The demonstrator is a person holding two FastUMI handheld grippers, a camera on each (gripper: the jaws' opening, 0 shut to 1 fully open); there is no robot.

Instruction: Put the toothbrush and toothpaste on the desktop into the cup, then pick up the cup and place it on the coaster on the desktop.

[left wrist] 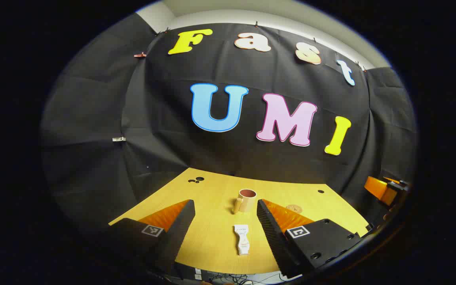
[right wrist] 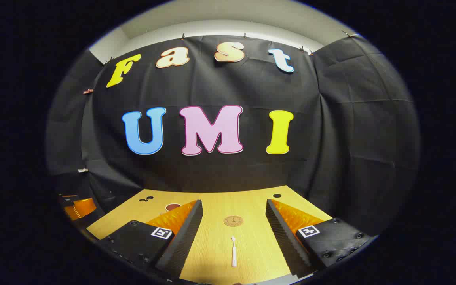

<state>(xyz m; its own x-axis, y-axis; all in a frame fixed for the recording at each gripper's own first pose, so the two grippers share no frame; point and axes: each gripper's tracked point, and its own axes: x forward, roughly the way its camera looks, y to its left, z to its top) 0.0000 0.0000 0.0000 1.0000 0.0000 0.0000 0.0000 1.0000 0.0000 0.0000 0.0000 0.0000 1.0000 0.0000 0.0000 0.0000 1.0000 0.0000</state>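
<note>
A tan cup (left wrist: 246, 200) with a handle on its left stands upright on the yellow desktop (left wrist: 212, 237). A white toothpaste tube (left wrist: 242, 239) lies flat in front of it, between the fingers of my left gripper (left wrist: 225, 214), which is open and held above the near edge. In the right gripper view, a white toothbrush (right wrist: 234, 251) lies lengthwise on the desktop (right wrist: 251, 253) between the fingers of my right gripper (right wrist: 234, 213), also open. Beyond it lies the round brown coaster (right wrist: 233, 221), seen too as the coaster (left wrist: 294, 207) right of the cup. The cup's rim (right wrist: 172, 206) peeks out past the left finger.
Small dark holes (left wrist: 195, 180) mark the desktop's far left, another hole (right wrist: 277, 195) the far right. The black cloth wall closes the back and sides. The other gripper (left wrist: 384, 189) shows at the right edge, and again as the other gripper (right wrist: 75, 206) at the left edge.
</note>
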